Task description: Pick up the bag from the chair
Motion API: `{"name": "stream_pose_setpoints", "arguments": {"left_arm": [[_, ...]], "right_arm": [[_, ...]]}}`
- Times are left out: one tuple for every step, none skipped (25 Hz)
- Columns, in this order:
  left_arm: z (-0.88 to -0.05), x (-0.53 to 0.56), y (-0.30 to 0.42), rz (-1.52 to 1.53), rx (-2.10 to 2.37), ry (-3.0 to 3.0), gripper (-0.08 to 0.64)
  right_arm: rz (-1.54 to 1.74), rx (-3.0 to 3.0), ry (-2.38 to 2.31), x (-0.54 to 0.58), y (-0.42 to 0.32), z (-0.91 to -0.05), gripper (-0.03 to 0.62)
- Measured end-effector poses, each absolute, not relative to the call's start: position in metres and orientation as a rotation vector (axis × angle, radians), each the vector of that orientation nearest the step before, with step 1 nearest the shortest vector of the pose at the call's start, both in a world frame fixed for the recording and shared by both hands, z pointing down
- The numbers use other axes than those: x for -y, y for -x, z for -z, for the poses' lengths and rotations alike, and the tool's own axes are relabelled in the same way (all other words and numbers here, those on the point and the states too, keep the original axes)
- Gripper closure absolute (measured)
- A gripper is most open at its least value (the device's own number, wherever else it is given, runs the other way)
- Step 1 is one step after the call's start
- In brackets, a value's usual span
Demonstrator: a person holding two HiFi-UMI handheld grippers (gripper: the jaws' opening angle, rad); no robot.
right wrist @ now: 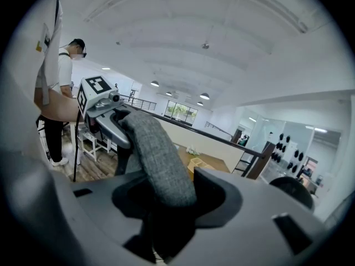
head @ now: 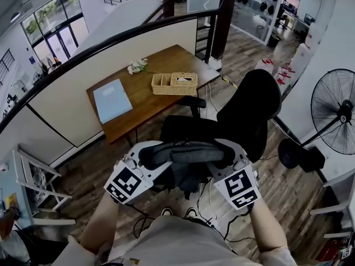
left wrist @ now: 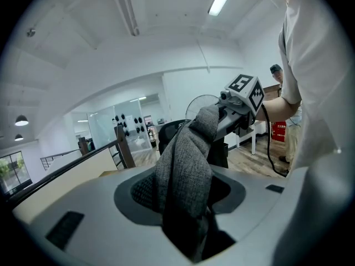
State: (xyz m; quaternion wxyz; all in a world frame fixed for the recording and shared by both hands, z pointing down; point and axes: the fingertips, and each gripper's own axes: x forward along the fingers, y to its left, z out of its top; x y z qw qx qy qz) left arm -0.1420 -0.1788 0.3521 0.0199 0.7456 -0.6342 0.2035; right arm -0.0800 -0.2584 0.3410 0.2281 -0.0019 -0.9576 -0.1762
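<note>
The bag [head: 186, 153] is dark grey woven fabric. Its top edge stretches between my two grippers and its body sags below them, on the near side of the black office chair [head: 247, 112]. My left gripper [head: 148, 159] is shut on the bag's left end, and the cloth [left wrist: 186, 165] rises out of its jaws toward the other gripper's marker cube [left wrist: 244, 90]. My right gripper [head: 224, 158] is shut on the right end, where the fabric [right wrist: 158, 157] fills its jaws. In that view the left gripper's cube [right wrist: 95, 89] shows beyond.
Behind the chair stands a wooden desk [head: 145, 107] with a wicker basket [head: 175, 83] and a blue folder [head: 112, 100]. A black railing [head: 127, 33] curves behind it. A floor fan [head: 334, 121] is at the right, a white rack [head: 39, 188] at the left, cables [head: 208, 201] by my feet.
</note>
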Motion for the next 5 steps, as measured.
{"name": "stream_pose_setpoints", "arguments": {"left_arm": [[-0.3526,0.1782,0.1414,-0.635,1.967,-2.312,0.365],[-0.3531,0.1774,0.1408,-0.638,1.967,-2.31,0.366],[-0.3536,0.1766,0.1403,-0.641,1.967,-2.309,0.367],[-0.354,0.1758,0.1399,-0.643,1.967,-2.307,0.366],[-0.3543,0.1751,0.1395,-0.646,1.967,-2.305,0.365]], "right_arm": [[0.481,2.637,0.01,0.2578,0.0795,-0.3418,0.403],[0.478,2.637,0.014,0.2572,0.079,-0.3427,0.403],[0.476,2.636,0.018,0.2565,0.0786,-0.3434,0.403],[0.475,2.636,0.021,0.2558,0.0782,-0.344,0.405],[0.475,2.635,0.024,0.2552,0.078,-0.3444,0.405]]}}
